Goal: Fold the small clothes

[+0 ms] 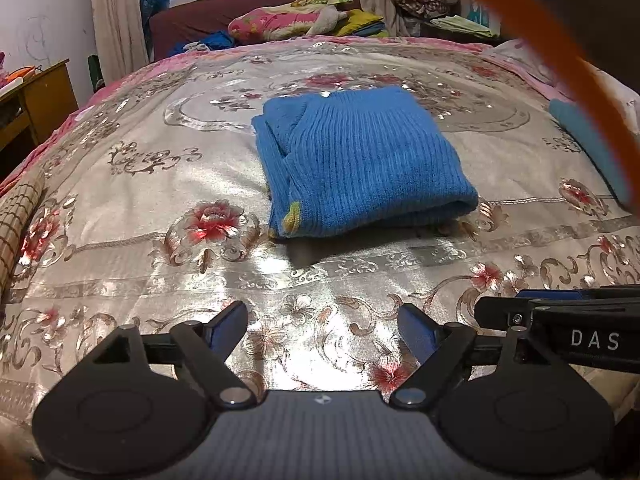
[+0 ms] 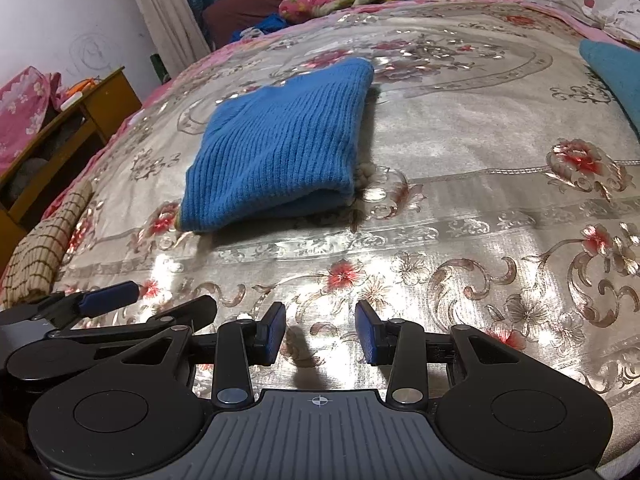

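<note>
A blue ribbed knit sweater lies folded into a thick rectangle on the flowered silver bedspread. My left gripper hovers over the bedspread a short way in front of the sweater's near edge. Its jaws stand wide open with only fabric pattern between them. My right gripper is beside it, to the right of the sweater's near corner. It is open more narrowly and holds nothing. Neither gripper touches the sweater.
A teal cloth lies at the bed's right edge and a checked tan cloth at the left edge. A wooden desk stands left of the bed. Pillows and bedding are piled behind. A blurred orange strap crosses the upper right.
</note>
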{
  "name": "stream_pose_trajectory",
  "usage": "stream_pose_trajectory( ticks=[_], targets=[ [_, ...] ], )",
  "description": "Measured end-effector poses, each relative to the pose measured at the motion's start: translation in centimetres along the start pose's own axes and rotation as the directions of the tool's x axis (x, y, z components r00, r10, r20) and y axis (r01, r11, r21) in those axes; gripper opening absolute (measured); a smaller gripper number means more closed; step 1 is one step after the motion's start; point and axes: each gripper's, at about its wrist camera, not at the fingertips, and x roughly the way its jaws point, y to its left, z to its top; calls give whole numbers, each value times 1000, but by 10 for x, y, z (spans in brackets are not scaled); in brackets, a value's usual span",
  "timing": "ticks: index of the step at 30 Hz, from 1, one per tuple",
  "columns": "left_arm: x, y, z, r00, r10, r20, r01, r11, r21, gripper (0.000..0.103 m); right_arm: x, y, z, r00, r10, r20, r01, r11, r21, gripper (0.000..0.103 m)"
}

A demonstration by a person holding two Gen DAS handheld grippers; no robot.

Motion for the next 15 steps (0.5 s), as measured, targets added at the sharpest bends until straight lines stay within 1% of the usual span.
stream_pose_trajectory(
  ticks=[12,15],
  targets=[
    [-2,1,0,1000,-1,10,1,1000,-12,89,-1,-1,0,1000,-3,2,3,1000,1,38],
    [0,3,0,1000,-8,2,8,1000,-26,89,-1,-2,0,1000,-4,3,4,1000,3,38]
  ],
)
